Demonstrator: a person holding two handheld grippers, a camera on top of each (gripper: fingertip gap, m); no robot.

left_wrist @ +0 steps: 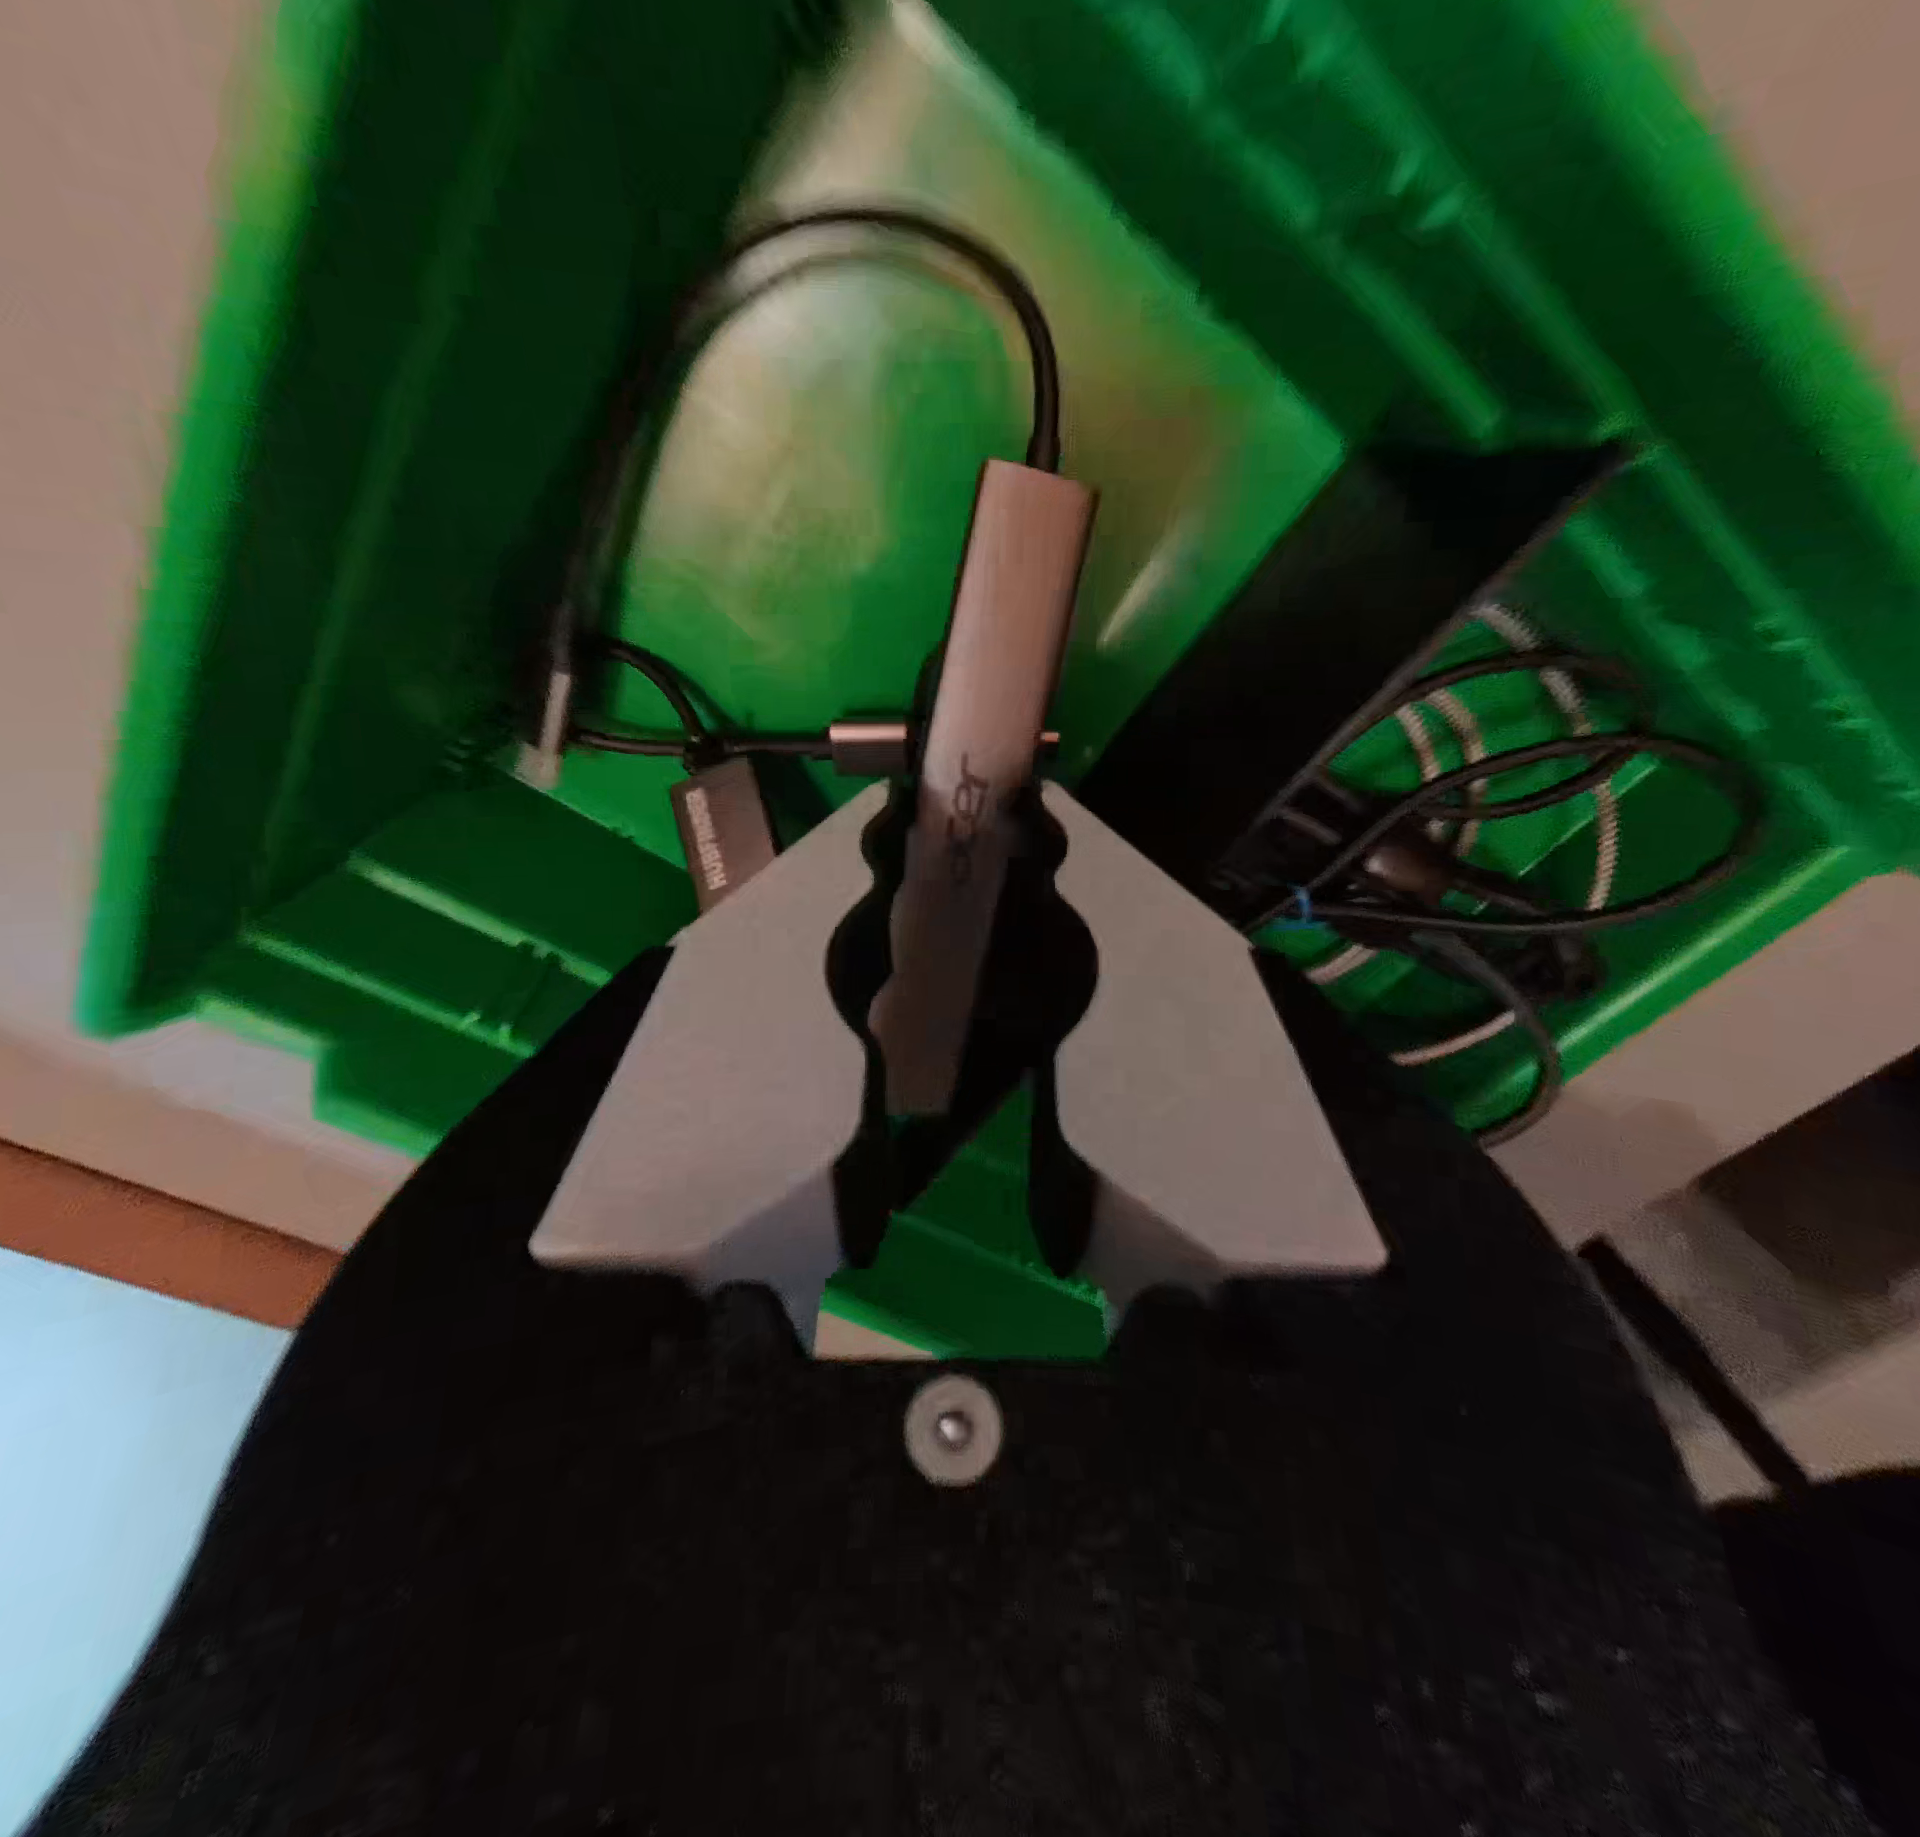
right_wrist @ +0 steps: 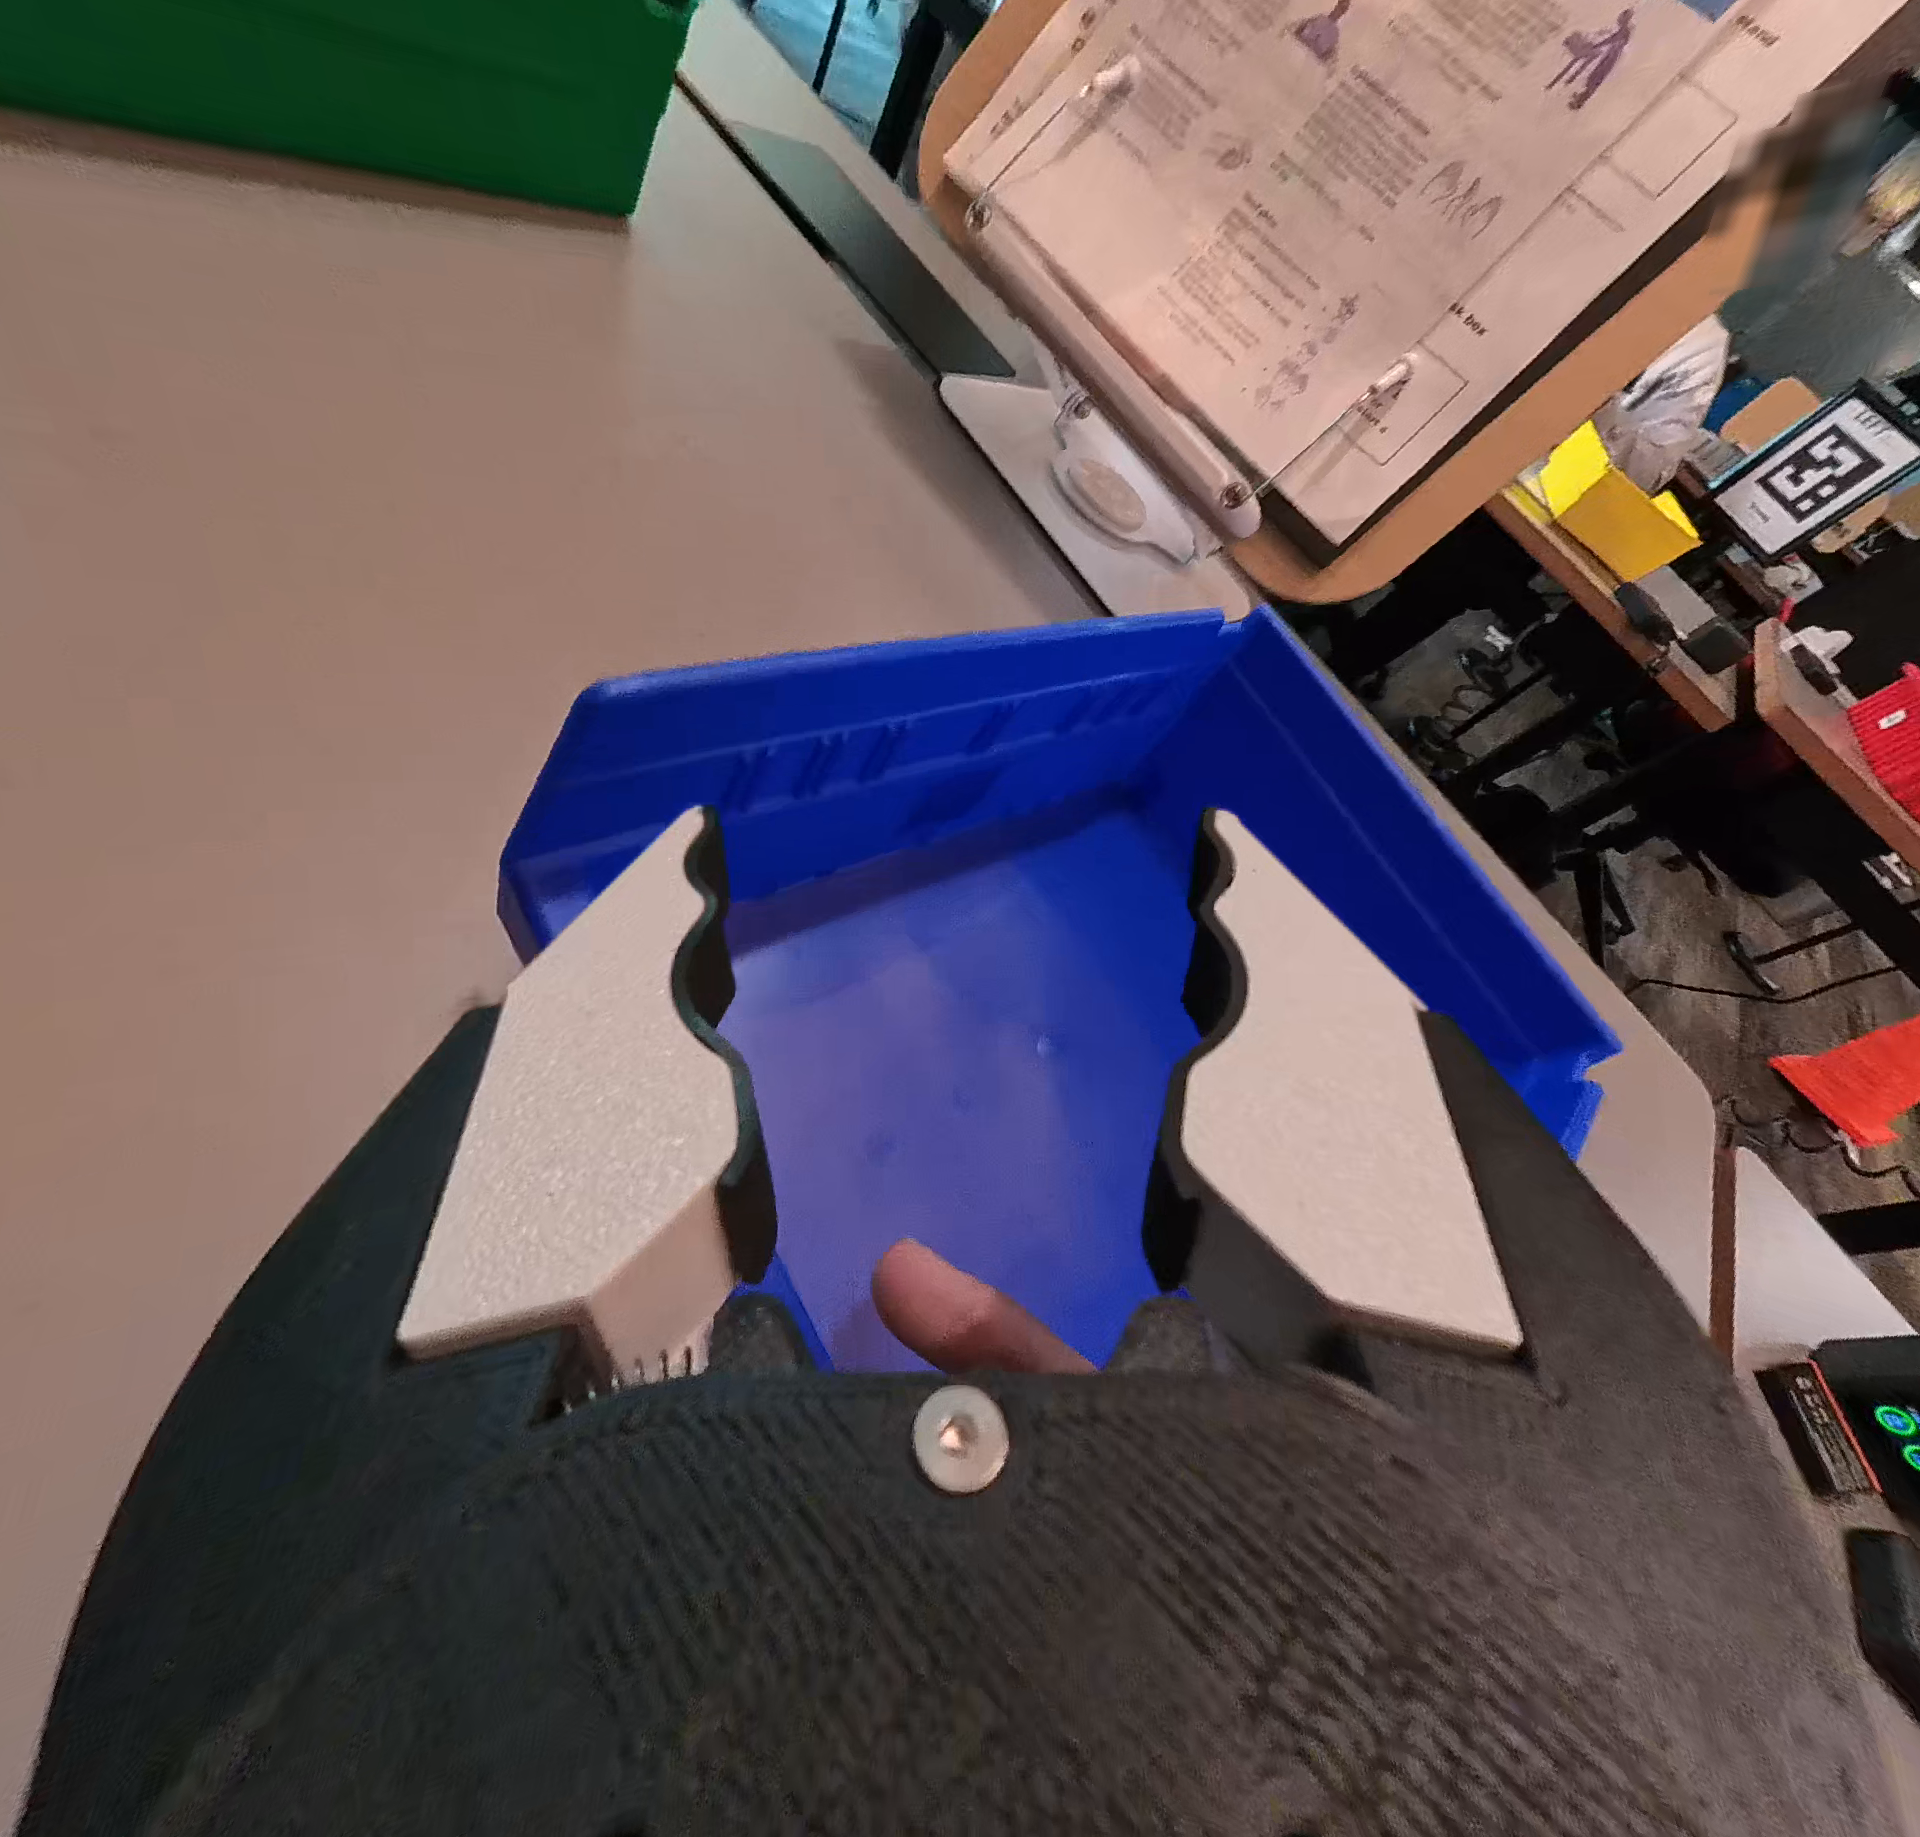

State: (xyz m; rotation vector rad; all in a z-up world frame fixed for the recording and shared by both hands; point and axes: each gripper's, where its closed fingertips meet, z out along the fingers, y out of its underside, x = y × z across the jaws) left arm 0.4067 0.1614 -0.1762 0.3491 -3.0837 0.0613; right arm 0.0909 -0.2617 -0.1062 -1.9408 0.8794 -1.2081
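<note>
Left wrist view showed my left gripper (left_wrist: 961, 956) with its jaws closed on a slim grey adapter (left_wrist: 987, 748), held at centre frame above the green bin (left_wrist: 436, 437); its black cable (left_wrist: 883, 239) looped upward; a second grey adapter (left_wrist: 717, 837) lay just left of the jaws; coiled cables (left_wrist: 1475, 831) sat in the bin's right compartment; right wrist view showed my right gripper (right_wrist: 961, 1039) with jaws wide apart and holding nothing, over a blue bin (right_wrist: 1351, 800) on the bench (right_wrist: 312, 540); a fingertip (right_wrist: 935, 1309) showed between them.
</note>
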